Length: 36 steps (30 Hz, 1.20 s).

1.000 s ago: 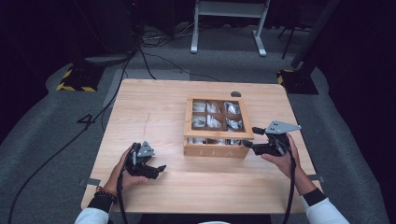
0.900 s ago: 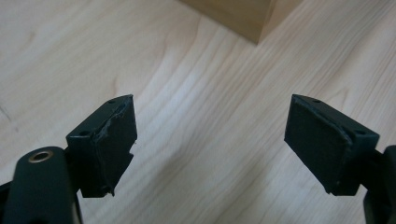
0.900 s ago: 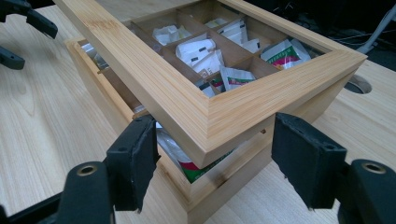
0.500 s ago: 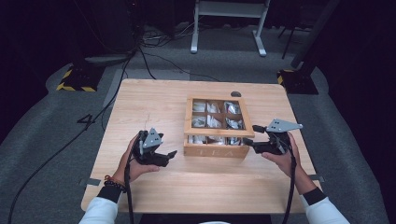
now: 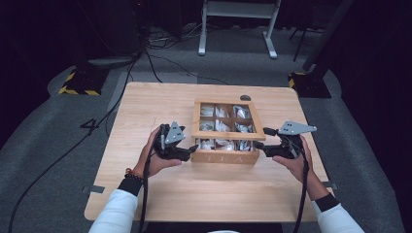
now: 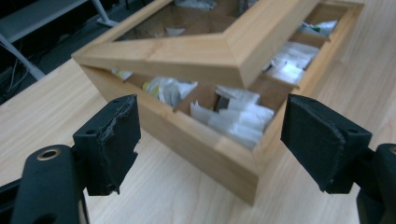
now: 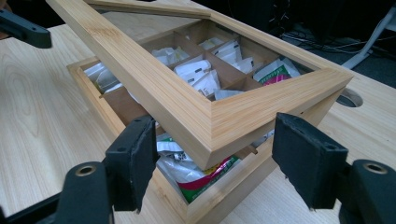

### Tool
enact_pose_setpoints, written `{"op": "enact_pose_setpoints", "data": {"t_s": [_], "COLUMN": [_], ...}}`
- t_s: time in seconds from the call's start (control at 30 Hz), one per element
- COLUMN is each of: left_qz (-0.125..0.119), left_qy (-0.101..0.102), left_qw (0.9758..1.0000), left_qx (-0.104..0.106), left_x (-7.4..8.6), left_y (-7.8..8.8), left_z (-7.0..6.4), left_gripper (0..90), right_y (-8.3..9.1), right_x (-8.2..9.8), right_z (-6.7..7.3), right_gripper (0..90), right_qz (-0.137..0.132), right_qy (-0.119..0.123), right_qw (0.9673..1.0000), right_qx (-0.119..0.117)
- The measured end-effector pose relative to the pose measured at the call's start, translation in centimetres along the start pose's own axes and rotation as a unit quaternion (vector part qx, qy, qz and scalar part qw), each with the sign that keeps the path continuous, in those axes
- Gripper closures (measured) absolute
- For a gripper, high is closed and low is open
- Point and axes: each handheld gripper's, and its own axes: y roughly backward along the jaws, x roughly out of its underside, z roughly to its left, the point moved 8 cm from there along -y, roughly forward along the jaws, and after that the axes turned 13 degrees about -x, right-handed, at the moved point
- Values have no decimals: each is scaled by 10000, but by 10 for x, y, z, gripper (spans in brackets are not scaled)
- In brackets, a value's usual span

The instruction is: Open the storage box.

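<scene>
Two grippers flank the tea box at mid-desk. Your left gripper sits at the box's front-left corner, fingers spread wide, holding nothing. The framed lid stands slightly raised; tea sachets show beneath. Your right gripper sits at the front-right corner, fingers wide, empty. Likely step: opening the lid. Next, get a finger under its front edge and lift evenly.
</scene>
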Motion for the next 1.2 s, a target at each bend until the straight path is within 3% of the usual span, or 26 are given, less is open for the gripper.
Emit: {"op": "enact_pose_setpoints", "data": {"t_s": [0.3,0.63,0.87,1.0,1.1,1.2], "left_qz": [-361,-515,-600,-625,-710,-733], "left_qy": [-157,-414,-618,-745,-752,-738], "left_qw": [9991,9976,9963,9953,9946,9946], "left_qx": [-140,-182,-36,-9,2,36], "left_x": [-27,-41,-51,-56,-63,-66], "left_y": [-4,-7,-5,-5,-4,-4], "left_z": [2,-1,0,1,4,5], "left_gripper": [259,321,415,443,468,487], "right_y": [2,4,11,19,30,34], "right_x": [-7,-15,-21,-18,-7,2], "right_z": [-1,-3,-5,-8,-17,-20], "right_gripper": [315,317,322,319,317,316], "right_qz": [-69,-261,-434,-431,-326,-283], "right_qy": [-52,-160,-178,-154,-146,-200], "right_qw": [10000,9995,9989,9989,9990,9991], "right_qx": [15,24,5,79,265,226]}}
